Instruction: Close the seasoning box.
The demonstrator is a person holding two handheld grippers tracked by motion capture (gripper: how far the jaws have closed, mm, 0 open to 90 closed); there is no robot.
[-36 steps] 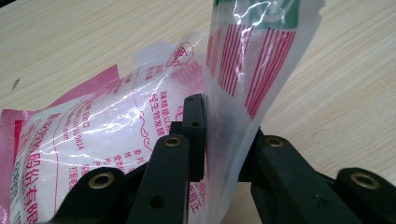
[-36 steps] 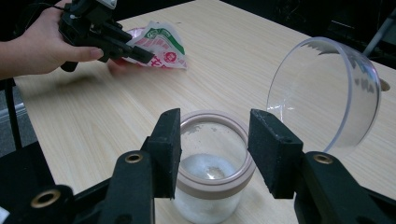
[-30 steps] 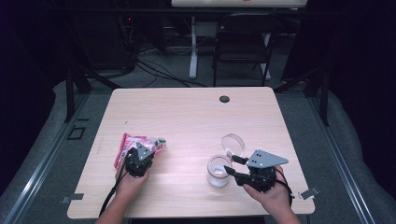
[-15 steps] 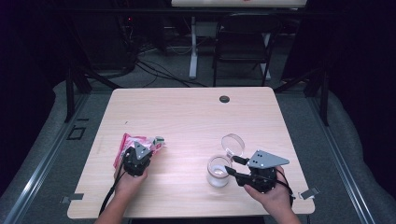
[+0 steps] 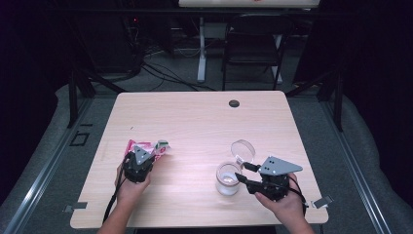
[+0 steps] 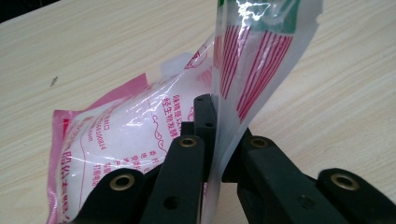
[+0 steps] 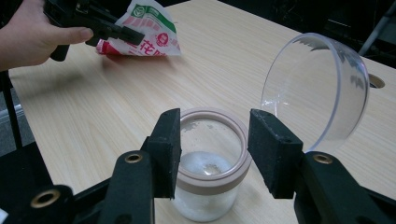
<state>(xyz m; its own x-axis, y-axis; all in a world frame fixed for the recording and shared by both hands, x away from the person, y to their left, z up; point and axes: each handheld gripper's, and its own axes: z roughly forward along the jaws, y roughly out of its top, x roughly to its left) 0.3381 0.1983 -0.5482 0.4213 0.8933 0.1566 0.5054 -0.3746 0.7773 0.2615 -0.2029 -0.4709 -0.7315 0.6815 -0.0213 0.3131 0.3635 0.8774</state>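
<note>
Nearest the person, at the right of the table, the right gripper [image 5: 243, 174] has its jaws around an open glass jar [image 7: 211, 158]. In the right gripper view the two pads stand on either side of the beige rim and look to be against the glass, so I read it as grasping the jar, steadying it upright. A little white powder lies at the bottom of the jar, and its clear hinged lid [image 7: 314, 88] is tipped back on the far right side, out of the way of the mouth.

At the near left, well apart from the jar, the left gripper [image 5: 149, 157] is clenched on a pink and white plastic bag [image 6: 140, 135]. The left gripper view shows its jaws pinching a fold of the film near the bag's printed top end, which stands up while the filled part slumps onto the table [image 5: 195, 122]. The jaws have just been closing onto that film.

The step in hand looks like taking hold of the bag to bring it across to the jar. To do it well, the pinch should sit on the film and not on the filling, firm enough that the slippery plastic does not slide out when lifted. The bag should come up slowly, open end high, so nothing spills. The right gripper should keep the jar still with the mouth unobstructed.

Farther off, a small dark round cap [image 5: 234, 103] sits near the table's far edge
</note>
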